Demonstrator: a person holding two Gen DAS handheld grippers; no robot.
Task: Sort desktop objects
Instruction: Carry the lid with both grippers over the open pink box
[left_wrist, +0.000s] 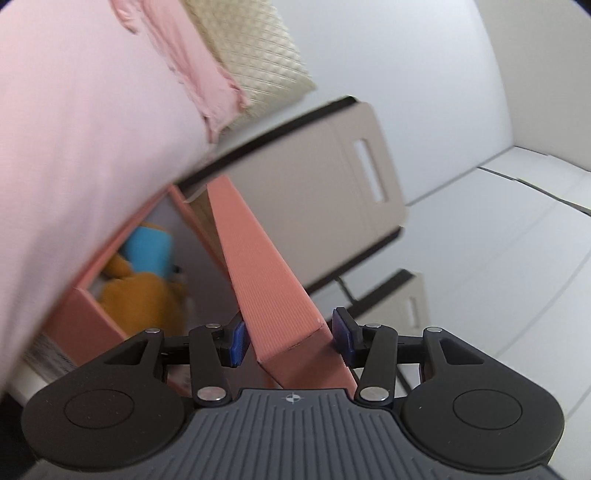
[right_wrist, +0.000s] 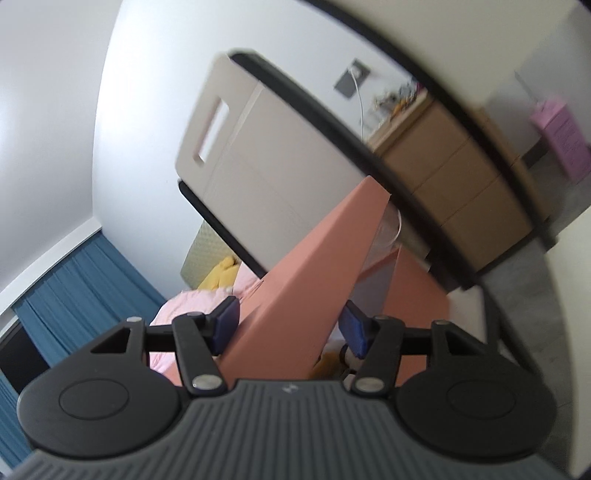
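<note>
A salmon-pink box (left_wrist: 258, 258) is held tilted between both grippers. My left gripper (left_wrist: 291, 338) has its blue pads on either side of the box's near wall and grips it. Inside the box lie a mustard-yellow plush toy (left_wrist: 144, 299) and a blue object (left_wrist: 147, 251). In the right wrist view my right gripper (right_wrist: 288, 325) is shut on another wall of the same pink box (right_wrist: 306, 280); a bit of the yellow plush (right_wrist: 327, 363) shows below it.
A beige bin with a handle slot and black rim (left_wrist: 332, 192) stands just behind the box, also in the right wrist view (right_wrist: 258, 155). A pink blanket (left_wrist: 74, 147) and quilted cushion (left_wrist: 251, 55) lie left. A wooden dresser (right_wrist: 454, 177) and blue curtain (right_wrist: 85, 280) stand beyond.
</note>
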